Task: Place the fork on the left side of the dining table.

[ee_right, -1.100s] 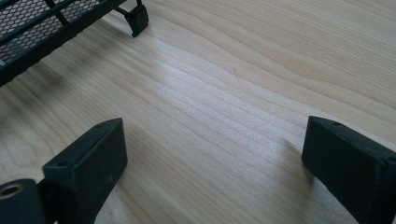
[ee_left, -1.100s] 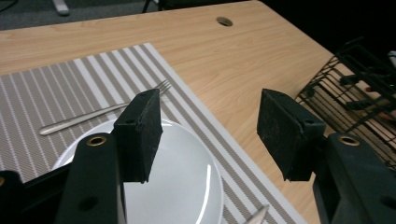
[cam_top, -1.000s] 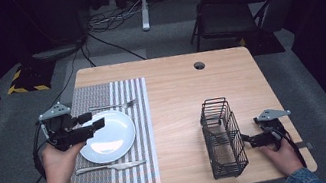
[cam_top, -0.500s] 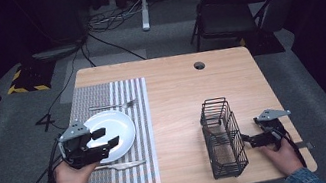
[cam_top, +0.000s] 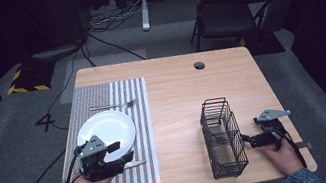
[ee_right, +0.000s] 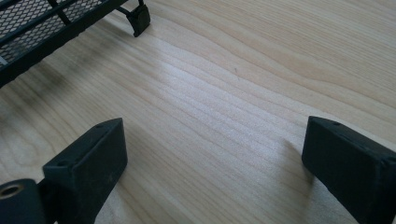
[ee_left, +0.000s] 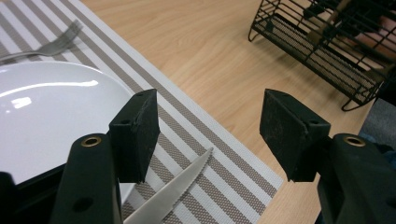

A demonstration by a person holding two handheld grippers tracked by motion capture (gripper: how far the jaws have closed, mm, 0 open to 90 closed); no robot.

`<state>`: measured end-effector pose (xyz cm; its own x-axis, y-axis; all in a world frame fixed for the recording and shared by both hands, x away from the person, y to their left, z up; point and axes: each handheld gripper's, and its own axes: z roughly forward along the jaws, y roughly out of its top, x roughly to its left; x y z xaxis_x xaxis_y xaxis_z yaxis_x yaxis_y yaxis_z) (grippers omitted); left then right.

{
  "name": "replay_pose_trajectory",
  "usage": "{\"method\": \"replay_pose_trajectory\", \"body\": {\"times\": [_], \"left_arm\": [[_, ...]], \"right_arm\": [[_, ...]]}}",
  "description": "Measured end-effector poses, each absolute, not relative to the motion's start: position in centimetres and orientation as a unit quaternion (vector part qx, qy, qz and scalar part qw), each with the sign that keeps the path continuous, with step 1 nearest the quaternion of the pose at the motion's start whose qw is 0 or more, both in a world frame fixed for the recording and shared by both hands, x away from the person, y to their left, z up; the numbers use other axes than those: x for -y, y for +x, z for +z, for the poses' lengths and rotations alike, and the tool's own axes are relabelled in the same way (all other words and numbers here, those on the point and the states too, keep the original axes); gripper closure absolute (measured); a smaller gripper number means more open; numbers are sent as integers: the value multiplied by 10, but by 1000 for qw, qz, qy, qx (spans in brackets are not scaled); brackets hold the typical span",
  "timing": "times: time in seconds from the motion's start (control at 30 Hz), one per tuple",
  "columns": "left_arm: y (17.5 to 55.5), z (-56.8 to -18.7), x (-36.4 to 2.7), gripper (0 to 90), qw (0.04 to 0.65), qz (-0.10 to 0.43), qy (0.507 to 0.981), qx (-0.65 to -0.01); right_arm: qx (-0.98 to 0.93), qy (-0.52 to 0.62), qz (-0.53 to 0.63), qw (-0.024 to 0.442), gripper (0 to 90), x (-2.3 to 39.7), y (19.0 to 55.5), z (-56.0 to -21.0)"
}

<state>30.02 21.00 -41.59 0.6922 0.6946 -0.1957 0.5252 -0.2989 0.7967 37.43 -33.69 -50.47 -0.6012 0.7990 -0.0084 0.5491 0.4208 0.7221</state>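
Since a second ago the left gripper (cam_top: 123, 160) has come off the far-left side of the plate (cam_top: 106, 128) and dropped toward the near edge of the striped placemat (cam_top: 126, 98), right over the knife (ee_left: 175, 193). Its jaws stand wide apart, nothing pinched; in the left gripper view the serrated blade lies on the mat between them, tip pointing away, just beside the plate's rim. The fork (cam_top: 112, 105) sits on the mat at the plate's far side. The right gripper (cam_top: 247, 140) hasn't budged: jaws spread over bare table (ee_right: 243, 93), just beside the near right corner of the black wire basket (cam_top: 222, 137).
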Motion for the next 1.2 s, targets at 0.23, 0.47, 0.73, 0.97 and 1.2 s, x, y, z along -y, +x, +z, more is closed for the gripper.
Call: {"method": "replay_pose_trajectory", "body": {"times": [0.23,0.47,0.73,0.97,1.2], "left_arm": [[298,-436,-196,376,430,80,813,-384],[294,-453,-175,375,392,72,844,-360],[294,-471,-154,370,339,56,877,-337],[291,-481,-136,373,323,54,891,-313],[292,-490,-116,392,338,58,888,-307]], "right_arm": [[-824,409,349,178,67,337,374,-505],[-824,409,349,178,67,337,374,-505],[-824,408,349,178,68,337,374,-505],[-824,408,349,178,68,337,374,-505],[-825,408,349,178,68,337,374,-505]]}}
